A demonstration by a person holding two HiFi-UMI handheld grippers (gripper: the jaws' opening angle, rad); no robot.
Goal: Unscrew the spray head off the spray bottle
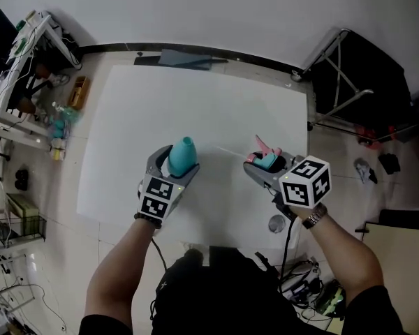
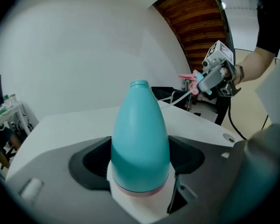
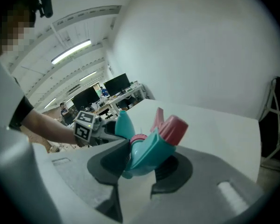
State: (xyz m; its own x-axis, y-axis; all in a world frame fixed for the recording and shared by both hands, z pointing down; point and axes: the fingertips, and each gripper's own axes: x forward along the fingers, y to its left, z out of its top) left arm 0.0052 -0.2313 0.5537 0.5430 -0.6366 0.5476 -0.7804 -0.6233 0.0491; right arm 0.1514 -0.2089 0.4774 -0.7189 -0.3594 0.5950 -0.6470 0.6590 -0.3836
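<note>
The teal spray bottle [image 1: 182, 155] has no head on it; its open neck [image 2: 139, 84] shows bare. My left gripper [image 1: 173, 175] is shut on the bottle's body [image 2: 140, 139], holding it over the white table [image 1: 146, 110]. The teal and pink spray head [image 1: 265, 158] is apart from the bottle, held between the jaws of my right gripper [image 1: 264, 167], which is shut on it [image 3: 154, 143]. A thin clear dip tube [image 1: 230, 151] trails from the head toward the bottle. In the left gripper view the right gripper [image 2: 203, 84] with the head hangs off to the right.
Shelves with clutter [image 1: 28, 82] stand left of the table. A dark folding stand [image 1: 349, 82] is at the right. A small round fitting [image 1: 276, 223] sits in the table's near right corner. Cables [image 1: 293, 271] lie on the floor by the person's legs.
</note>
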